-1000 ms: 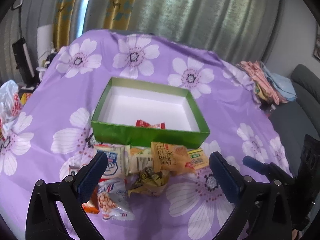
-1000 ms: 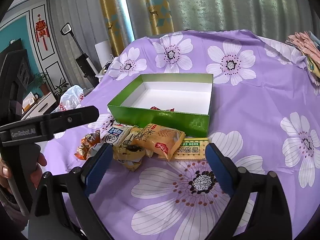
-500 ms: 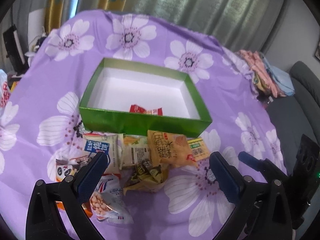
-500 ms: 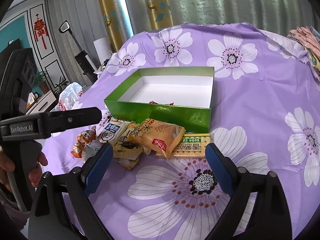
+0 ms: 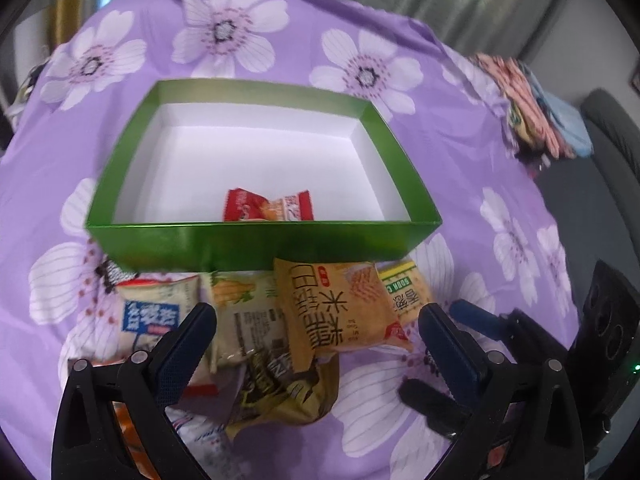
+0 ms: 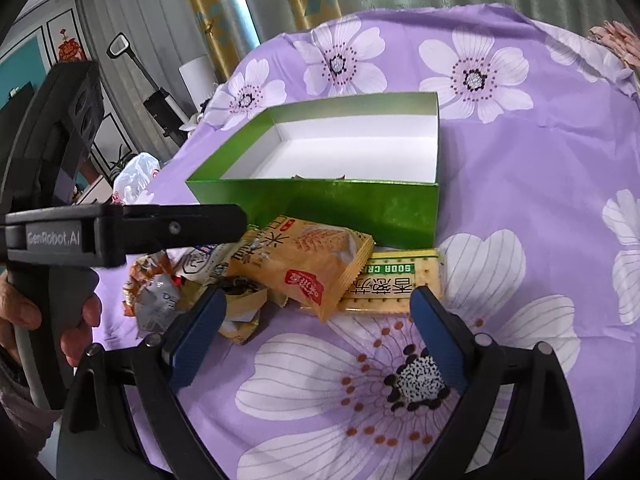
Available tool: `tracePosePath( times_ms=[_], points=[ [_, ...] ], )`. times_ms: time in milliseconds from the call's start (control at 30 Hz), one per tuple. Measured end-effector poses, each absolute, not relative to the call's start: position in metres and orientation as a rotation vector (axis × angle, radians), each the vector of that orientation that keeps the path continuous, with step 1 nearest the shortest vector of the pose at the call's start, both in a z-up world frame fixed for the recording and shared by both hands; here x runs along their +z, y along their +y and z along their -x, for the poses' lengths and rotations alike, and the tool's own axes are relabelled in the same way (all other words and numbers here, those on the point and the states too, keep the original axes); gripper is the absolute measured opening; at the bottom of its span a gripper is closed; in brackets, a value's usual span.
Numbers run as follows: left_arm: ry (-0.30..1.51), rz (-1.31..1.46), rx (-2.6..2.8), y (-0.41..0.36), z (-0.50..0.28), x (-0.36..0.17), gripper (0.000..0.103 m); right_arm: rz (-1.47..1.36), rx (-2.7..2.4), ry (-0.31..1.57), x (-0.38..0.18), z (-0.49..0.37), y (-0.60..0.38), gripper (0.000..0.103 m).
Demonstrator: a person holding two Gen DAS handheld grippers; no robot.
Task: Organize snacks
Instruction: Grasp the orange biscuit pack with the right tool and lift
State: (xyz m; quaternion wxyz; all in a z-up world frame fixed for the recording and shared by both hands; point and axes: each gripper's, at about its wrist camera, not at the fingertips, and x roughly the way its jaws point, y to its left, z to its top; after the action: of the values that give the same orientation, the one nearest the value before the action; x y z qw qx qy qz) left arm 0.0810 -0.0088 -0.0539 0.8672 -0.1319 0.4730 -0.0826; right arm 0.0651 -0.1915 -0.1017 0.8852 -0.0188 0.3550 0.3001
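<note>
Surface: purple cloth with large white flowers (image 5: 500,152) covers the table; grey-green and gold curtains hang behind it.
Box: green box (image 5: 256,246) with a white inside stands straight ahead of both grippers, past the snack pile, open at the top.
Inside the box: one red snack packet (image 5: 267,206) lies against the near wall; from the right wrist view only its top edge peeks over that wall.
Left gripper: left gripper (image 5: 316,334) is spread wide and grasps nothing; its blue-padded fingers (image 5: 182,354) hang over the pile, one on each side of it.
Between the left fingers: orange rice-cracker packet (image 5: 340,308) lies on top, tilted; beside it, toward the left finger, a pale corn-print packet (image 5: 248,320); nearer the tool, a crumpled dark-and-gold wrapper (image 5: 280,384).
Under the left finger: white packet with a blue label (image 5: 154,316), partly hidden by the finger.
Right gripper: right gripper (image 6: 316,330) is likewise spread wide and empty, low over the cloth just short of the pile.
Ahead of the right gripper: the orange packet overlaps a flat soda cracker packet (image 6: 394,284), which lies just ahead of the right finger and close to the box wall.
Far side: folded clothes (image 5: 532,116) sit at the table edge, well off to the right of the left tool.
</note>
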Motion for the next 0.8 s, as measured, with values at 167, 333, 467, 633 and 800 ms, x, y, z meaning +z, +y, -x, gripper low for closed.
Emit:
tracePosePath(
  times_ms=[167,333,467,633,800],
  points=[
    [1.036,0.249,-0.194,-0.017,-0.091,-0.067,0.101,0.05,0.629,0.771,-0.111,-0.073,-0.185,0.09],
    [1.059,0.245,-0.212,-0.018,-0.095,-0.073,0.096,0.069,0.644,0.785,-0.116,-0.079,-0.177,0.084],
    [1.068,0.252,-0.232,-0.019,-0.098,-0.077,0.092,0.077,0.649,0.784,-0.119,-0.082,-0.174,0.08],
    [1.09,0.266,-0.255,-0.02,-0.1,-0.083,0.084,0.085,0.659,0.786,-0.121,-0.084,-0.171,0.073],
    [1.091,0.276,-0.275,-0.023,-0.101,-0.084,0.079,0.091,0.669,0.787,-0.122,-0.085,-0.169,0.069]
  ],
)
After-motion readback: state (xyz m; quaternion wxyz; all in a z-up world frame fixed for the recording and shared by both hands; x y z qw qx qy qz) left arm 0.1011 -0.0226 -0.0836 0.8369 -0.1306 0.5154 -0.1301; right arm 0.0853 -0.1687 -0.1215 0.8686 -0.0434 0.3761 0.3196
